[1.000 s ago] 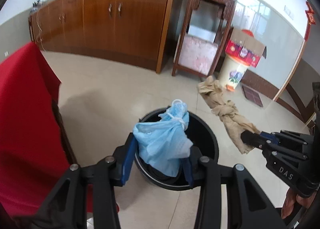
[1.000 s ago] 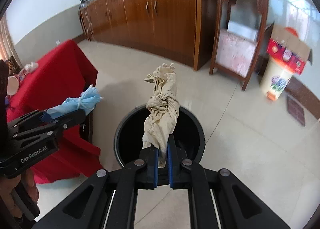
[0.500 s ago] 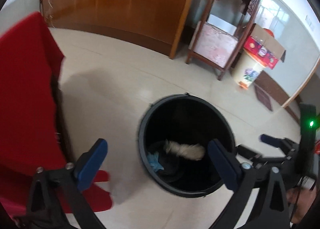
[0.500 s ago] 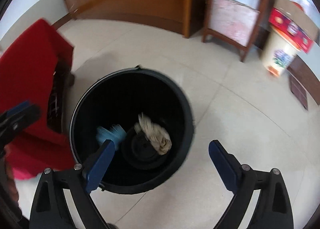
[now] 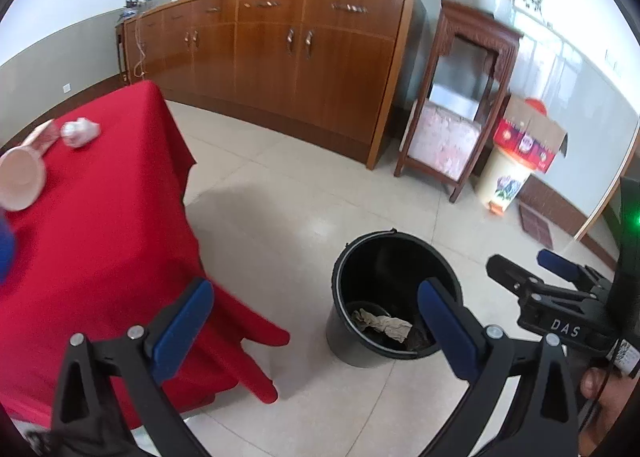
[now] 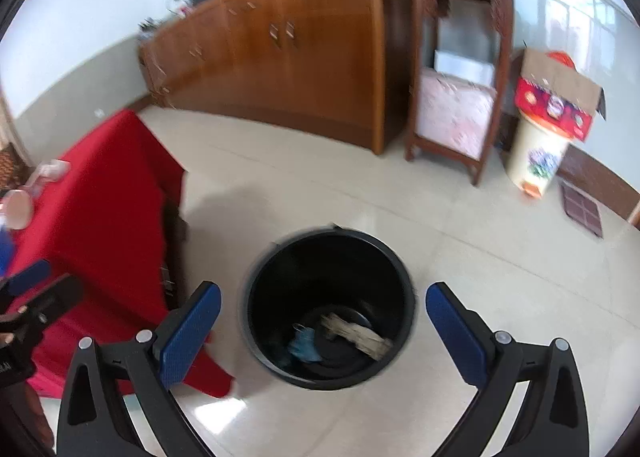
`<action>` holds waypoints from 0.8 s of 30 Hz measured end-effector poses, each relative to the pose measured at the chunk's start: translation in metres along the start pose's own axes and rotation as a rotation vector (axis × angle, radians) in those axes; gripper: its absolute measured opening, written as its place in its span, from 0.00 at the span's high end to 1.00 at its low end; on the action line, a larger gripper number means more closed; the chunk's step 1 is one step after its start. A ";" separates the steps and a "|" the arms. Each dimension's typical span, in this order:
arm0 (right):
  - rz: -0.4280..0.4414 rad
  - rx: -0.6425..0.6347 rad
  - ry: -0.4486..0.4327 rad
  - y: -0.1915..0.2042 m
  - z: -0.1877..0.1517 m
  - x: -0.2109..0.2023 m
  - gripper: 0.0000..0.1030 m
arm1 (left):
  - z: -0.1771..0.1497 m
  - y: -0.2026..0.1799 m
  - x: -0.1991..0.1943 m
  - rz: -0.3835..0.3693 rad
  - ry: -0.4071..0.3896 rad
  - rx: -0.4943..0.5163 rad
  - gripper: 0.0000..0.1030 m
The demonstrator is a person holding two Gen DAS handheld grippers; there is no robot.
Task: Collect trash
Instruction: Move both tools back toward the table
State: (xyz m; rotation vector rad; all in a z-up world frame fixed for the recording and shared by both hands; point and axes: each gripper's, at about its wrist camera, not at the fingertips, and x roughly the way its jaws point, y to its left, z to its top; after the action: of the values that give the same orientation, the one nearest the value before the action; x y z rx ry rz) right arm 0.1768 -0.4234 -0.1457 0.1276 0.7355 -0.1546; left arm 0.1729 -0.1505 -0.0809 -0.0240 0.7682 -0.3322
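A crumpled beige rag is seen lying lengthwise across the round black bucket, a blue bag beside it. Both hand-held grippers, left and right, are spread wide, just opened, nothing held.

A pale tiled floor fills mid-frame; a black bucket stands on it at lower centre, just beside a table under a red cloth at left; on the cloth, upper left, lie a pink cup and a crumpled white wad.
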 end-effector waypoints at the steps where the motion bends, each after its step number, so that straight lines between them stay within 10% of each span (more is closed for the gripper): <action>1: 0.012 -0.005 -0.027 0.009 0.001 -0.009 0.00 | 0.003 0.000 -0.001 0.013 -0.012 -0.008 0.00; 24: 0.398 -0.352 -0.125 0.279 -0.008 -0.088 0.00 | -0.058 0.211 -0.161 0.526 -0.256 -0.329 0.00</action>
State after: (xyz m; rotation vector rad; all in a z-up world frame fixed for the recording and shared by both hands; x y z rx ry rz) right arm 0.1588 -0.1404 -0.0753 -0.0723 0.5904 0.3438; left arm 0.0859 0.1045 -0.0441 -0.1676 0.5416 0.2956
